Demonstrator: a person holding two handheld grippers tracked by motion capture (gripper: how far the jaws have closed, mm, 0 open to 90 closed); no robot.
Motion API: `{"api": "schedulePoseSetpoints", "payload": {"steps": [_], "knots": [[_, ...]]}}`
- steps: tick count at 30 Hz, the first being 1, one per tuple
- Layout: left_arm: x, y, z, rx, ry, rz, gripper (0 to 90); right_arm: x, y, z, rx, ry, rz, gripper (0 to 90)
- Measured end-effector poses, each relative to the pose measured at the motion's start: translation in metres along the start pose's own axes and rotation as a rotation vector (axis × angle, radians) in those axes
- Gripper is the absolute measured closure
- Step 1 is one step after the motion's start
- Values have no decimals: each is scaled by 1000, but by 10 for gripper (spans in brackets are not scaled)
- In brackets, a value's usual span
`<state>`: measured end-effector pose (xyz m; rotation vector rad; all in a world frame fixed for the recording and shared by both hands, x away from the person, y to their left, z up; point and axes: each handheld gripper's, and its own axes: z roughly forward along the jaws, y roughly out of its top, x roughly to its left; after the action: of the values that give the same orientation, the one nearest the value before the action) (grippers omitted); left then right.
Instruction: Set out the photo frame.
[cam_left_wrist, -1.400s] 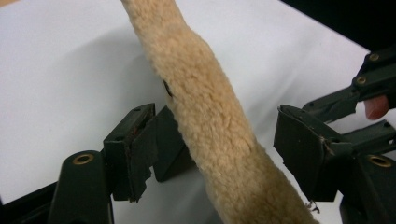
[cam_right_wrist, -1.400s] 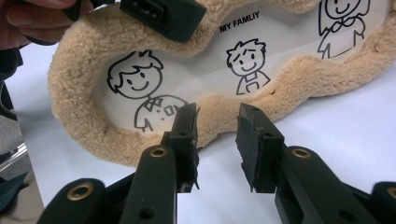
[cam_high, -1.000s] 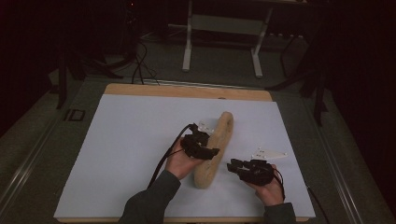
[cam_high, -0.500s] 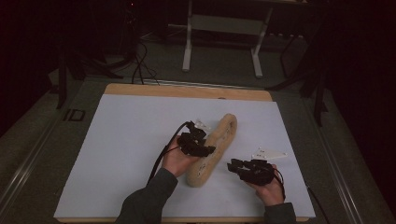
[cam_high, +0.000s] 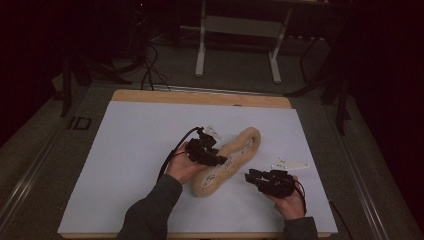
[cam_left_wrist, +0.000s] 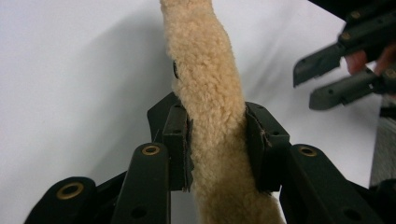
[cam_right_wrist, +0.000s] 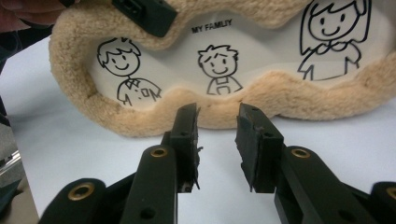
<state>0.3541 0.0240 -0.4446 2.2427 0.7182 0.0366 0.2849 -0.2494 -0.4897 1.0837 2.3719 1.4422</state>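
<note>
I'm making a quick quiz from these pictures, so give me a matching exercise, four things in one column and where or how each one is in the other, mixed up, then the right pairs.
Things:
1. left gripper
2. right gripper
3. fleecy tan frame
4. small white piece

States:
A. flat on the white sheet, right of the frame, touching nothing
B. jaws apart, nothing between them, pointing at the frame's edge
C. tilted up off the sheet, its cartoon family facing the right gripper
D. pads pressing both sides of the fleecy edge; its jaws have just been closing

Pairs: 1-D, 2-B, 3-C, 4-A
</note>
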Motion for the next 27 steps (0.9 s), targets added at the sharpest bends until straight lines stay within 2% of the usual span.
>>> {"api": "schedulePoseSetpoints", "payload": {"steps": [4,9,14,21,23,27], "knots": [[5,-2,-5,14,-17,35,654,-1,1,0,-3,-7,2,683],[14,-6,-12,25,-36,59,654,-2,2,1,-10,-21,6,683],[14,-11,-14,3,-20,46,633,-8,8,3,-21,-74,4,683],[10,-15,-15,-28,-3,19,543,-18,22,6,-42,-134,1,681],[8,-19,-18,-59,16,8,513,-23,28,7,-55,-154,7,681],[6,-24,-25,-84,31,-2,490,-31,34,11,-60,-179,6,687]]}}
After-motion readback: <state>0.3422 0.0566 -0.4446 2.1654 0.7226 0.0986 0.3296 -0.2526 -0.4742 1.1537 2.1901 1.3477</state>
